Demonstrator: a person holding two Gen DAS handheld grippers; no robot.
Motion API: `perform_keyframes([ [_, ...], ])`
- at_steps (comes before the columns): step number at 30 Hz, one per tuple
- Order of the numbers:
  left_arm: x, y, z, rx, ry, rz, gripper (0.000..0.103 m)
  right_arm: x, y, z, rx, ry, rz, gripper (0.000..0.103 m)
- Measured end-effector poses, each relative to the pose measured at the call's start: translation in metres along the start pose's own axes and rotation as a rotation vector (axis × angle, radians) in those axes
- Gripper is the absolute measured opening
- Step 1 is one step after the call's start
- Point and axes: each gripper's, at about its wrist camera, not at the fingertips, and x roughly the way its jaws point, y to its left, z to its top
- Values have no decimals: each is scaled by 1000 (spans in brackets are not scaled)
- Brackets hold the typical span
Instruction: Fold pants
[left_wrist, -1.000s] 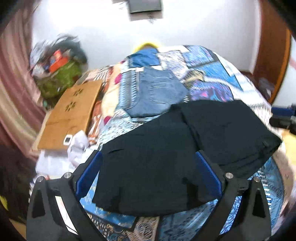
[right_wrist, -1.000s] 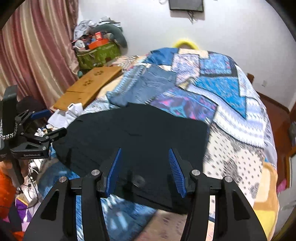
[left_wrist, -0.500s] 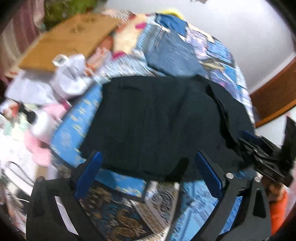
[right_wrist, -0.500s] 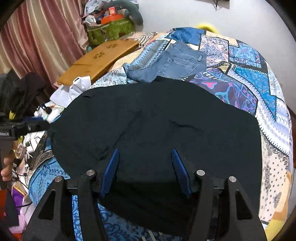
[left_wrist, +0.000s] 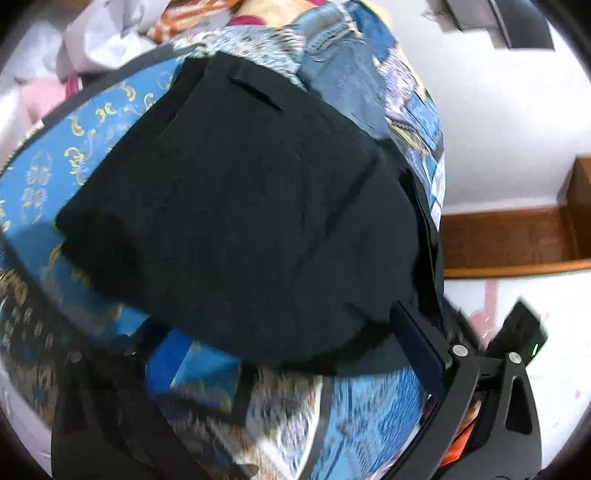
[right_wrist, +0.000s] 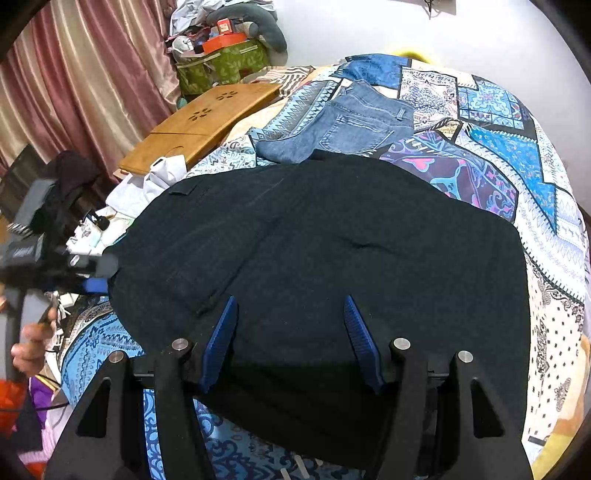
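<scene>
Black pants (right_wrist: 332, 240) lie spread flat on the patterned bedspread (right_wrist: 491, 122). My right gripper (right_wrist: 290, 332) hovers low over their near edge, open, its blue pads (right_wrist: 221, 339) standing apart over the cloth without pinching it. In the left wrist view the pants (left_wrist: 240, 206) fill the middle at a tilt. My left gripper (left_wrist: 295, 347) is wide open at their near edge, one pad (left_wrist: 417, 343) against the dark fabric. The right wrist view shows that left gripper (right_wrist: 92, 277) at the pants' left side, with a hand (right_wrist: 33, 343) below it.
Folded blue jeans (right_wrist: 351, 125) lie just beyond the pants. A wooden lap table (right_wrist: 207, 118) and a white cloth (right_wrist: 155, 177) sit at the bed's left edge. A green bag (right_wrist: 225, 62) and curtains (right_wrist: 74, 92) stand behind. Clutter lies on the floor at left.
My left gripper dropped and rolled, closing in on the pants' edge. My right gripper came down closer over the pants, then kept still, its jaws slightly wider.
</scene>
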Motion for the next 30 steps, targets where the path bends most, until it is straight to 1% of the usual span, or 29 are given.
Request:
perform_keyframes([
  [1,1,2,6,-5,-1,3,102,0,0,0,0,-1,1,57],
  [2,4,2,11,-6,-6,23,99,0,0,0,0,-2,1,57],
  [3,6,1,15,-4,-19,53,87,0,0,0,-1,-1,1,57],
  [4,6,0,17,4,-40,99,77,0,-1,-1,-3,0,1,57],
  [5,7,-1,20,12,-58,128,59,0,0,-1,-3,0,2,57],
  [6,7,-1,21,20,-74,129,51,0,0,-1,-1,-1,4,57],
  [7,5,-2,21,19,-94,131,49,0,0,-1,0,-1,4,57],
  [8,1,-4,20,26,-123,145,40,0,0,-1,1,-3,6,57],
  [9,-3,-10,19,51,-158,172,33,-1,0,-2,2,-4,7,57],
  [11,-11,-21,16,107,-209,212,28,-1,0,-2,4,-4,9,57],
  [12,-17,-32,13,155,-243,248,25,-1,0,-2,6,-3,9,57],
  [15,-28,-61,10,267,-308,318,21,-4,-1,-3,25,-5,12,56],
  [17,-37,-91,7,358,-362,356,19,-7,-4,-4,58,-15,28,56],
  [20,-51,-136,0,498,-440,392,18,-20,-13,-6,117,-40,63,56],
  [24,-57,-195,-12,680,-532,401,17,-50,-32,-14,159,-118,52,56],
  [26,-58,-220,-19,742,-564,386,16,-62,-49,-24,210,-150,33,56],
  [30,-47,-262,-31,842,-592,350,14,-75,-88,-50,316,-147,-55,56],
])
